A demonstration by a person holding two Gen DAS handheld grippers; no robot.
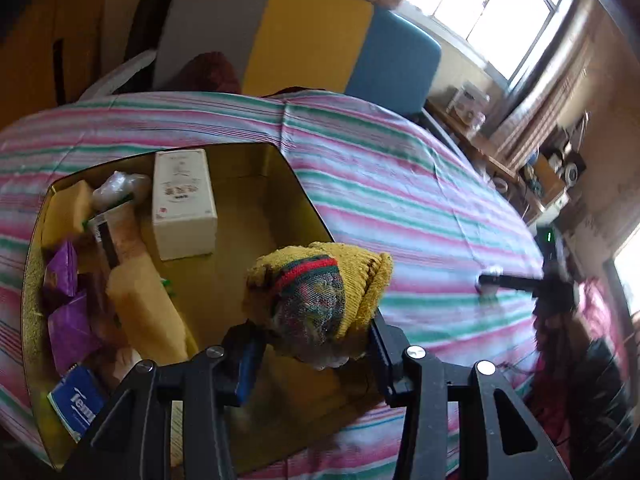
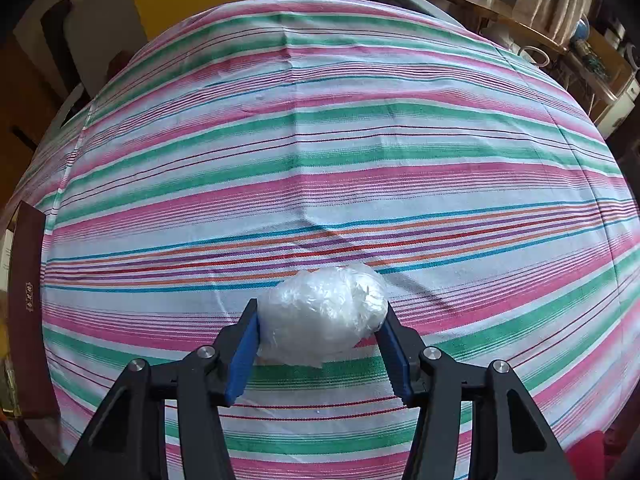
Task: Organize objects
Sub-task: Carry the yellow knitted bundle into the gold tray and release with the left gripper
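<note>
My left gripper (image 1: pixel 314 344) is shut on a mustard knitted sock (image 1: pixel 320 292) with a red and green band, held in the air over the right edge of a gold-lined open box (image 1: pixel 248 208). Inside the box lie a white carton (image 1: pixel 182 204), yellow sponges (image 1: pixel 144 304), purple packets (image 1: pixel 66 312), a blue pack (image 1: pixel 76 402) and a plastic-wrapped lump (image 1: pixel 120 188). My right gripper (image 2: pixel 318 332) is shut on a white ball wrapped in clear plastic (image 2: pixel 324 312), low over the striped cloth (image 2: pixel 320 140). That gripper also shows at the far right of the left wrist view, blurred (image 1: pixel 520 284).
The striped cloth (image 1: pixel 400 184) covers the whole table. The box's dark outer wall (image 2: pixel 28 300) stands at the left edge of the right wrist view. Behind the table are grey, yellow and blue panels (image 1: pixel 312 36), a window (image 1: pixel 492 4) and a cluttered shelf (image 1: pixel 540 176).
</note>
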